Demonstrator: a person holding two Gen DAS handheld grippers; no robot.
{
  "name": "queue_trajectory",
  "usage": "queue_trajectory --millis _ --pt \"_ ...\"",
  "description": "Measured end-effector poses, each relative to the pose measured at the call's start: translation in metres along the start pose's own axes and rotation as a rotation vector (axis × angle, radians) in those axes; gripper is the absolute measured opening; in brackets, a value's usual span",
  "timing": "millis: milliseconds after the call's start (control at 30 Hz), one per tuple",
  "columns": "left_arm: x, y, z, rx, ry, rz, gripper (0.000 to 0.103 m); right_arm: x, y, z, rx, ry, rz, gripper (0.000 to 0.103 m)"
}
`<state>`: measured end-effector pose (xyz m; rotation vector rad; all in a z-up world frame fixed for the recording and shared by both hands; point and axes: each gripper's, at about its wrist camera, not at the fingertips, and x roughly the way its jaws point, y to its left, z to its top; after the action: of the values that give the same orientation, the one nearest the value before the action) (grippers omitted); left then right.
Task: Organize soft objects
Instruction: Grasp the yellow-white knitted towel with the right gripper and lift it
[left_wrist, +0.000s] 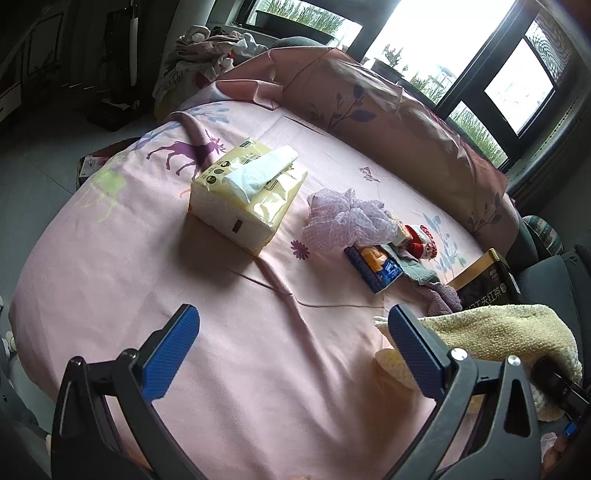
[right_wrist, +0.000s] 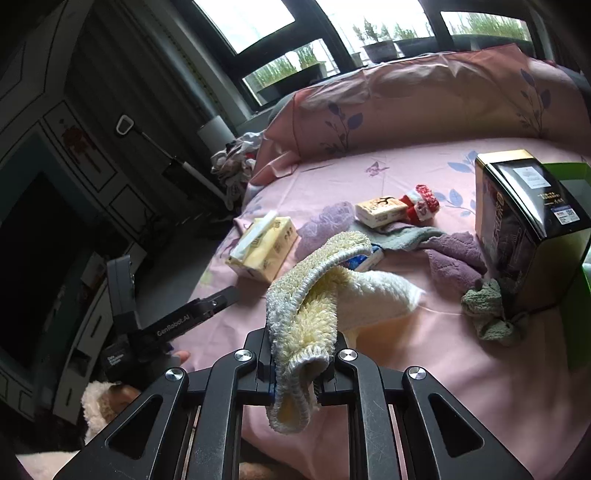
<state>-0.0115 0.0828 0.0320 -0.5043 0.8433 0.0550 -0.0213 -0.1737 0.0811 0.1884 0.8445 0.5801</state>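
My right gripper (right_wrist: 297, 363) is shut on a fluffy cream-yellow cloth (right_wrist: 317, 295) and holds it over the pink bedsheet (right_wrist: 424, 369); the cloth (left_wrist: 495, 332) also shows at the right of the left wrist view. My left gripper (left_wrist: 291, 347) is open and empty above the sheet (left_wrist: 240, 332), its right blue pad (left_wrist: 413, 347) just left of the cloth. Beyond lie a lilac mesh cloth (left_wrist: 347, 218), a grey cloth (right_wrist: 406, 236), a purple towel (right_wrist: 454, 258), a grey-green scrunched cloth (right_wrist: 487, 314) and a red-white knitted item (right_wrist: 423, 203).
A yellow tissue pack (left_wrist: 243, 195) sits mid-bed. A small tissue packet (right_wrist: 380, 210), a blue-orange packet (left_wrist: 376, 266) and a black-gold tea box (right_wrist: 528, 229) lie among the cloths. A green box (right_wrist: 576, 295) stands at right. A pink pillow (left_wrist: 388, 122) lines the far edge.
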Motion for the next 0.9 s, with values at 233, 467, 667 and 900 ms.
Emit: queue_trajectory --millis 233,467,667,900 --pt "0.005 0.003 -0.002 -0.011 0.043 -0.011 0.102 0.07 -0.016 -0.001 0.057 0.131 0.02 0.015" --pt "0.025 -0.011 -0.016 0.055 0.143 -0.011 0.102 0.125 -0.058 -0.02 0.14 0.286 -0.131 0.015" --pt "0.04 -0.027 -0.031 0.122 0.214 -0.024 0.102 0.095 -0.069 -0.009 0.198 0.283 -0.109 0.058" --pt "0.054 -0.049 -0.048 0.162 0.301 -0.1 0.102 0.067 -0.096 -0.005 0.272 0.212 -0.132 0.084"
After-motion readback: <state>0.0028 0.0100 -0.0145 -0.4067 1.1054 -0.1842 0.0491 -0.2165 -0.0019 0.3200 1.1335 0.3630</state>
